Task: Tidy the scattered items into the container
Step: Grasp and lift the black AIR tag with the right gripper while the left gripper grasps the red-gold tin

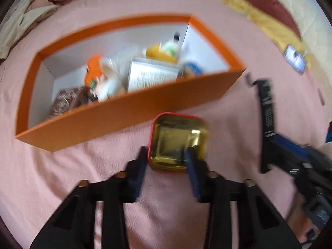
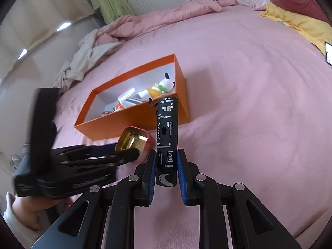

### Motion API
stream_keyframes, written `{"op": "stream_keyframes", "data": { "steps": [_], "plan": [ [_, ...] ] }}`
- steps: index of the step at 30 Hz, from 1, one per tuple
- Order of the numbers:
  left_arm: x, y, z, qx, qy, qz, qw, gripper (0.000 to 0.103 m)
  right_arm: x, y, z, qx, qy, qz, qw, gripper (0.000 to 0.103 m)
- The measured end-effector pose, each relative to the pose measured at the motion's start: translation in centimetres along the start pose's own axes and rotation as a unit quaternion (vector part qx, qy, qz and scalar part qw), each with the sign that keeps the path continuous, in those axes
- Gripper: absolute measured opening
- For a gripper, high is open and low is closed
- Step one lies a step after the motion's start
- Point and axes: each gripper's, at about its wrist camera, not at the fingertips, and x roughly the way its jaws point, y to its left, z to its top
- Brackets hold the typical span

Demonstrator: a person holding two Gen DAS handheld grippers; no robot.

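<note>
- On the pink bedsheet [image 2: 238, 87] sits my target, the orange box [image 1: 116, 120], open-topped with white inner walls; I see it ahead of both grippers.
- Inside the box I make out a white dog figure [image 2: 167, 83] at the far end, a yellow item beside it, a clear plastic packet [image 2: 127, 96], a white printed carton [image 1: 151, 75], an orange-and-white toy [image 1: 99, 76] and a brown patterned pack [image 1: 66, 101] at the near-left corner. Much of this is blurred in the left wrist view.
- My left gripper [image 1: 166, 161] pinches the small tin [image 1: 178, 143], red outside and gold inside, open side up, one finger outside its wall and one within. It is just short of the box's near wall.
- My right gripper [image 2: 166, 164] is pressed onto the black cylinder [image 2: 167, 130], printed "AIR" and "SNEAKERS", which points forward toward the box's near-right corner.
- Near the yellow blanket [image 2: 298, 25], at the bed's far edge, lies a phone [image 1: 295, 59].
</note>
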Motion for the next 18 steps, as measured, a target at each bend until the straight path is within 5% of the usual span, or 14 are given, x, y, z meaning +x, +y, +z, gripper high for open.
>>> {"op": "stream_keyframes", "data": {
  "steps": [1,2,9,14,18],
  "plan": [
    [0.2,0.0,-0.1,0.002,-0.002,0.006,1.0000,0.022,0.0,0.0,0.0,0.002,0.001,0.000,1.000,0.019],
    [-0.1,0.0,-0.1,0.003,-0.009,0.011,0.9999,0.006,-0.1,-0.1,0.0,0.006,0.000,0.001,1.000,0.019],
    [-5.4,0.9,-1.5,-0.023,-0.097,-0.046,0.9939,0.005,-0.5,-0.3,0.1,0.020,-0.012,0.007,1.000,0.019],
    [-8.9,3.7,-1.5,-0.070,-0.170,-0.102,0.9777,0.005,-1.0,-0.3,0.3,0.022,-0.026,0.018,0.999,0.019],
    [-10.4,5.9,-0.6,-0.101,-0.200,-0.112,0.9681,0.005,-1.4,0.0,0.7,0.025,-0.034,0.039,0.998,0.019]
  ]
}}
